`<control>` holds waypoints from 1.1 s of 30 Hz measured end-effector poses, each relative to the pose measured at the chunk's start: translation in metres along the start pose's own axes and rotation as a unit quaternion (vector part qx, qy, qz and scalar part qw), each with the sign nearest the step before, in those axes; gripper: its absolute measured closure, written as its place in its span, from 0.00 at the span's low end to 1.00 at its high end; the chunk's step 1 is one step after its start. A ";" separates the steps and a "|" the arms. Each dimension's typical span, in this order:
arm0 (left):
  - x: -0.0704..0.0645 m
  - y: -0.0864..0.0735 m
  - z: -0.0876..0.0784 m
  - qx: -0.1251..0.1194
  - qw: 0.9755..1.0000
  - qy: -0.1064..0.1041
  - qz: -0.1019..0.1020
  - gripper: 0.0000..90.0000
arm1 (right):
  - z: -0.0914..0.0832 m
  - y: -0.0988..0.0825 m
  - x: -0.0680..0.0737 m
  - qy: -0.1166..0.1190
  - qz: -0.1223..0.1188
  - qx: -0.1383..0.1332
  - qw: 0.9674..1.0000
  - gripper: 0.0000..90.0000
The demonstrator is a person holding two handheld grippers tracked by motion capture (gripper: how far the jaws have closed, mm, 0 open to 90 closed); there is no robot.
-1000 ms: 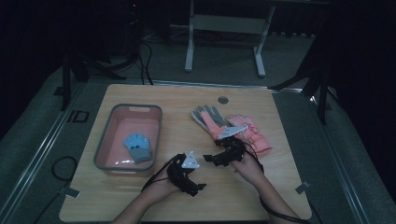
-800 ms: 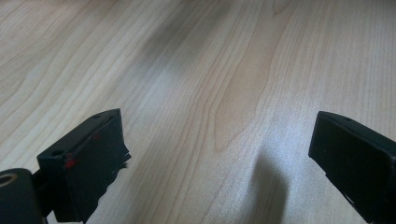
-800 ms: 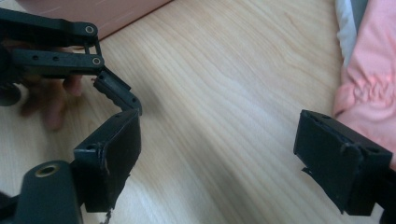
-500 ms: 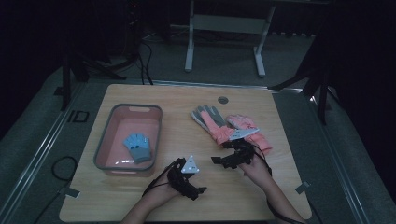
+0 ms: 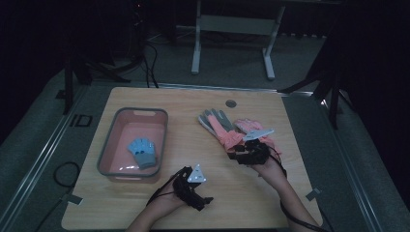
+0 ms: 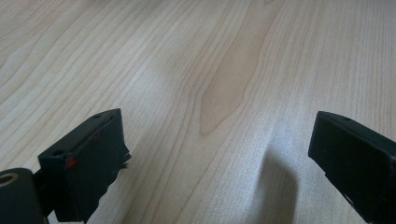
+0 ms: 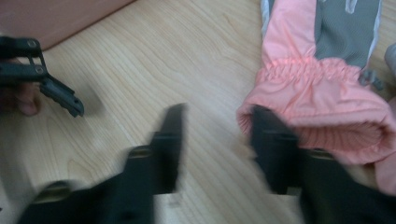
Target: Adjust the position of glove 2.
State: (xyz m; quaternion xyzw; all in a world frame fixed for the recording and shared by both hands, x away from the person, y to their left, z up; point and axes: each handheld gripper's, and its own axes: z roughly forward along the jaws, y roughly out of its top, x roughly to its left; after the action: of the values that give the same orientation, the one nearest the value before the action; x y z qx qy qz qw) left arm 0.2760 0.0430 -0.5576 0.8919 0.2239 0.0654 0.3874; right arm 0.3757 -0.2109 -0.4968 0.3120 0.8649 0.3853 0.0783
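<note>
The right gripper [image 7: 215,140] is motion-blurred in its own view, one jaw covering the pink glove's [image 7: 322,93] cuff edge; the glove's fingers run past the top edge.

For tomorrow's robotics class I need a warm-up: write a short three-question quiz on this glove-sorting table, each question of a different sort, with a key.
1. True or false: the pink bin holds a blue glove.
2. Which gripper is at the pink glove's cuff? A left gripper B right gripper
3. Fill in: the left gripper's jaws stand ____ over bare table.

Key: 1 true; 2 B; 3 open.
</note>
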 end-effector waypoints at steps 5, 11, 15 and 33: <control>0.000 0.000 0.000 0.001 1.000 -0.002 0.003 0.05 | -0.002 0.016 -0.015 -0.026 -0.004 -0.008 1.000 0.75; 0.000 -0.001 -0.001 -0.002 1.000 -0.002 0.001 0.05 | 0.013 0.039 -0.039 -0.057 -0.002 0.000 0.998 0.71; 0.000 -0.002 -0.002 -0.006 1.000 -0.003 0.002 0.05 | 0.025 0.047 -0.052 -0.069 0.009 0.008 0.998 0.74; 0.001 -0.004 -0.002 -0.007 1.000 -0.003 0.007 0.05 | 0.083 0.060 -0.081 -0.082 -0.005 0.056 0.995 0.70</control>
State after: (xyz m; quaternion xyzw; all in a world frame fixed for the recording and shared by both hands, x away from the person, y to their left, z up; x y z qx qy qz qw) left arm 0.2748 0.0466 -0.5592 0.8908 0.2163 0.0669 0.3939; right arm 0.4995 -0.1776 -0.5194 0.3425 0.8774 0.3087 0.1328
